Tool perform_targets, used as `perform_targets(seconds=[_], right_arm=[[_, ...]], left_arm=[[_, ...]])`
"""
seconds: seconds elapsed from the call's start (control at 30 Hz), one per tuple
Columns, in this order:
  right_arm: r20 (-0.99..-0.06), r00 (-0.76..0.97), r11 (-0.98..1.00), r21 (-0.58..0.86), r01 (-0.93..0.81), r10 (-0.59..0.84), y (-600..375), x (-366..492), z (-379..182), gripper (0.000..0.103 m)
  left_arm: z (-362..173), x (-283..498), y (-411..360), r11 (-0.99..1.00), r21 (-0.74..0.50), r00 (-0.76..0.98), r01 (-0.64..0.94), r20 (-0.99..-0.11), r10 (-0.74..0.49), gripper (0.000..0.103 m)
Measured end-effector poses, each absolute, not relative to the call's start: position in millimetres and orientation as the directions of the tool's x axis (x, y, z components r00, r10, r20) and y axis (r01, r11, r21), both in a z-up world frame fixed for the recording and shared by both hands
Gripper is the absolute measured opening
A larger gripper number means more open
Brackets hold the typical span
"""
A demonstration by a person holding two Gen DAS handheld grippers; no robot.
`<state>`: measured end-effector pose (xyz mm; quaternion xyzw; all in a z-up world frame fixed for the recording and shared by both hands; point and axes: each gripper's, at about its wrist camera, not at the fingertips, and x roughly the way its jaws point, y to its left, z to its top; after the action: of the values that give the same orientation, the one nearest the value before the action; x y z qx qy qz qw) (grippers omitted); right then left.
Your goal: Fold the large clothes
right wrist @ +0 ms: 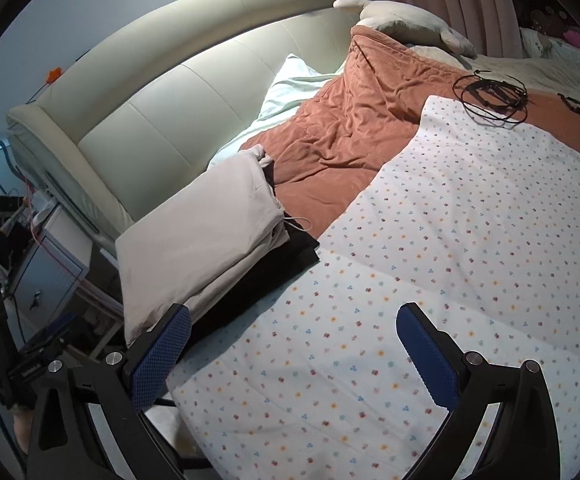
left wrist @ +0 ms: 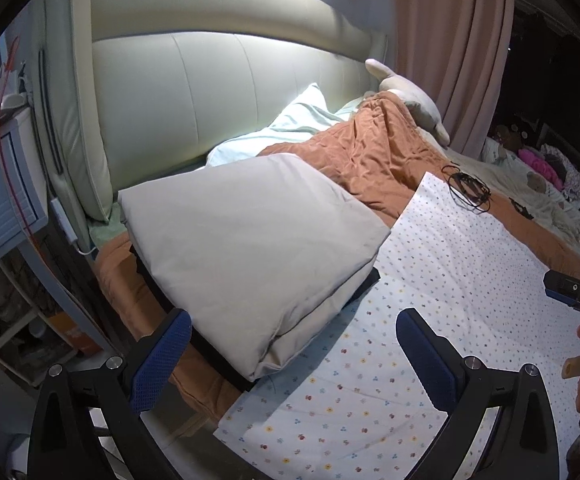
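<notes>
Where folded, beige garment lies flat, rectangular

Spread tongs over floral sheet (beige, possibly folded, bundle beside).

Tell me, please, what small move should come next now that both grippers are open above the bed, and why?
Probably lower both grippers to the near edge of the patterned sheet to start a fold. The left gripper and right gripper are open and empty, the sheet lies flat, and the beige folded cloth already looks done.
</notes>
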<state>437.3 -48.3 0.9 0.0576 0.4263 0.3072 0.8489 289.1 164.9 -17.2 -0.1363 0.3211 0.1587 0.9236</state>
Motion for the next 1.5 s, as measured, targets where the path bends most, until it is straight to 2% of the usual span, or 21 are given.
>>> perform_targets(seconds=[0.37, 0.63, 0.9, 1.17, 1.5], right_arm=[[-0.671, 0.556, 0.858, 0.264, -0.440, 0.491, -114, 389, 25, 0.103], [-0.632, 0.639, 0.890, 0.203, -0.409, 0.438, -152, 338, 41, 0.103], [-0.582, 0.716, 0.918, 0.164, -0.361, 0.385, -187, 271, 50, 0.103], [-0.527, 0.776, 0.934, 0.123, -0.335, 0.347, -208, 195, 59, 0.103], [-0.478, 0.824, 0.951, 0.106, -0.289, 0.304, -233, 115, 57, 0.103]], left_arm=[[2, 269, 113, 0.941, -0.182, 0.803, -0.285, -0.581, 0.131, 0.103], [19, 242, 74, 0.964, -0.160, 0.845, -0.213, -0.526, 0.099, 0.103], [23, 197, 33, 0.981, -0.133, 0.879, -0.141, -0.474, 0.062, 0.103], [18, 146, -1, 0.993, -0.088, 0.883, -0.082, -0.468, 0.032, 0.103], [12, 85, -20, 0.998, -0.055, 0.909, -0.018, -0.417, -0.007, 0.103]])
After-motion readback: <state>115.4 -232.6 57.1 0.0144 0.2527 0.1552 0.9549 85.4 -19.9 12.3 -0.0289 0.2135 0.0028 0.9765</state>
